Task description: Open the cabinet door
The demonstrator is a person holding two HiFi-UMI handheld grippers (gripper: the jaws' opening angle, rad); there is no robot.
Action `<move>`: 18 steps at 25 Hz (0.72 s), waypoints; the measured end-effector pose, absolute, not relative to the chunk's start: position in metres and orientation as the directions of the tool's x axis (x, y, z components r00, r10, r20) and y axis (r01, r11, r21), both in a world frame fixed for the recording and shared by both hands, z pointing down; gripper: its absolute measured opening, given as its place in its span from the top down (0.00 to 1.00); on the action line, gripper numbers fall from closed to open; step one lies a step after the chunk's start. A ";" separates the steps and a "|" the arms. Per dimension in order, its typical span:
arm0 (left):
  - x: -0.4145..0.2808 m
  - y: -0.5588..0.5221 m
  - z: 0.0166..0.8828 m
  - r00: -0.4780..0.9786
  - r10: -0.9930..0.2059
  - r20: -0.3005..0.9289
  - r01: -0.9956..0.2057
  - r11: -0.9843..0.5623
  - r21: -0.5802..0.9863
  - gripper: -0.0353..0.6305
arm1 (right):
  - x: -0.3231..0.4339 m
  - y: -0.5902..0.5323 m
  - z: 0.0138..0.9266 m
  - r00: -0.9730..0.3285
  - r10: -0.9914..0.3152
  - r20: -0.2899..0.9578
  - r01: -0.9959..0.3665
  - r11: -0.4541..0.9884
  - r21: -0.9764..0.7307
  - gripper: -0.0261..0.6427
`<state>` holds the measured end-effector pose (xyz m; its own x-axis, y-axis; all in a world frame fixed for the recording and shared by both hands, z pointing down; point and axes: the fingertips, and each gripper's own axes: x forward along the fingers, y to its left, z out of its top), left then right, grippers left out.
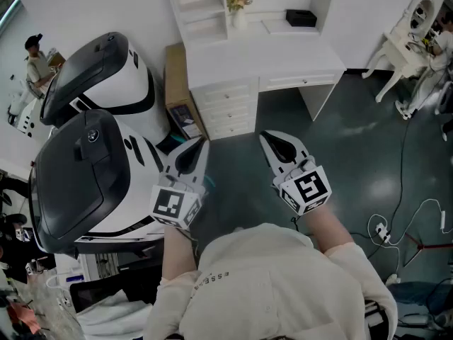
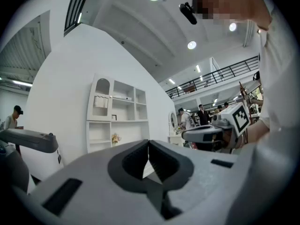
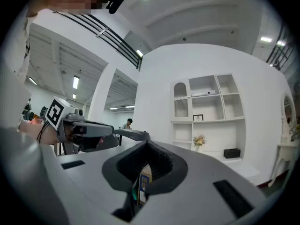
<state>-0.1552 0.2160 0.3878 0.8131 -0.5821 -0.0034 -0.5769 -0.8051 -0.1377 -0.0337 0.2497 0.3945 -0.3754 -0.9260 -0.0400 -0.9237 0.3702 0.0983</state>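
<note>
Standing well back from a white cabinet unit (image 1: pixel 241 62), a person holds both claws level and pointed at it across bare dark floor. The left claw (image 1: pixel 192 151) is pressed together with nothing in it, and the right claw (image 1: pixel 272 142) also looks closed and empty. The likeliest door is an arched panel (image 2: pixel 102 100) in the upper part of the unit, far ahead of the left claw. Its handle is too small to make out.

Several things could go wrong from here. Closed claws cannot take a handle, so reaching the door without spreading one would only push against the panel. A bulky white and black machine (image 1: pixel 92 183) sits just beside the left claw on its outer side, and a swing that way could strike it. Loose cables (image 1: pixel 396 211) lie on the floor off to the right of the right claw and could catch a foot on the walk forward. A vase of flowers (image 1: pixel 238 6) stands on a shelf ahead and could be knocked.
</note>
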 end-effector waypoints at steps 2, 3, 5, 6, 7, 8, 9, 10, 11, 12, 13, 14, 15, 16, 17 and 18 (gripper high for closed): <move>-0.157 0.215 0.389 0.813 -0.583 -0.004 -0.578 -0.805 -0.135 0.94 | -0.035 0.249 0.395 -0.375 -0.926 -0.038 -0.924 0.370 0.099 0.94; -0.158 0.215 0.389 0.813 -0.583 -0.004 -0.578 -0.805 -0.134 0.94 | -0.035 0.249 0.396 -0.374 -0.927 -0.038 -0.924 0.369 0.098 0.94; -0.158 0.214 0.389 0.813 -0.582 -0.004 -0.578 -0.806 -0.132 0.94 | -0.036 0.247 0.396 -0.375 -0.926 -0.037 -0.924 0.370 0.097 0.94; -0.159 0.213 0.389 0.813 -0.582 -0.004 -0.577 -0.806 -0.131 0.94 | -0.036 0.247 0.395 -0.374 -0.927 -0.037 -0.924 0.369 0.096 0.94; -0.159 0.212 0.389 0.814 -0.581 -0.004 -0.577 -0.807 -0.129 0.94 | -0.036 0.246 0.395 -0.372 -0.928 -0.036 -0.926 0.367 0.092 0.94; -0.159 0.211 0.389 0.814 -0.580 -0.003 -0.576 -0.808 -0.127 0.94 | -0.035 0.245 0.396 -0.367 -0.929 -0.035 -0.927 0.363 0.088 0.94; -0.160 0.211 0.390 0.815 -0.579 -0.003 -0.575 -0.809 -0.126 0.94 | -0.035 0.244 0.396 -0.362 -0.932 -0.034 -0.930 0.358 0.083 0.94; -0.161 0.210 0.390 0.816 -0.578 -0.003 -0.574 -0.809 -0.124 0.94 | -0.035 0.243 0.396 -0.356 -0.934 -0.032 -0.932 0.353 0.077 0.94; -0.162 0.209 0.390 0.816 -0.578 -0.003 -0.574 -0.810 -0.121 0.94 | -0.034 0.243 0.397 -0.350 -0.936 -0.029 -0.935 0.347 0.071 0.94; -0.163 0.209 0.391 0.817 -0.577 -0.002 -0.574 -0.811 -0.118 0.94 | -0.034 0.242 0.398 -0.344 -0.939 -0.025 -0.938 0.341 0.064 0.94; -0.164 0.208 0.393 0.819 -0.574 0.001 -0.570 -0.814 -0.115 0.94 | -0.034 0.241 0.400 -0.338 -0.941 -0.021 -0.940 0.336 0.059 0.94; -0.164 0.209 0.396 0.824 -0.566 0.008 -0.561 -0.820 -0.113 0.94 | -0.035 0.241 0.402 -0.333 -0.943 -0.017 -0.942 0.332 0.056 0.94; -0.164 0.209 0.400 0.833 -0.554 0.019 -0.548 -0.829 -0.114 0.94 | -0.035 0.240 0.404 -0.329 -0.944 -0.013 -0.943 0.328 0.053 0.94; -0.164 0.210 0.404 0.841 -0.540 0.029 -0.533 -0.838 -0.116 0.94 | -0.037 0.239 0.406 -0.324 -0.946 -0.009 -0.945 0.323 0.049 0.94; -0.164 0.209 0.407 0.849 -0.528 0.034 -0.521 -0.845 -0.118 0.94 | -0.038 0.237 0.408 -0.319 -0.948 -0.006 -0.947 0.318 0.043 0.94; -0.164 0.207 0.409 0.852 -0.522 0.033 -0.515 -0.849 -0.117 0.94 | -0.040 0.235 0.410 -0.313 -0.950 -0.002 -0.949 0.313 0.040 0.94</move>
<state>-0.1639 0.2072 0.4093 0.8524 -0.5218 0.0332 -0.5152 -0.8490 -0.1172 -0.0400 0.2347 0.4101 -0.3135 -0.9496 -0.0017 -0.9489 0.3132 0.0396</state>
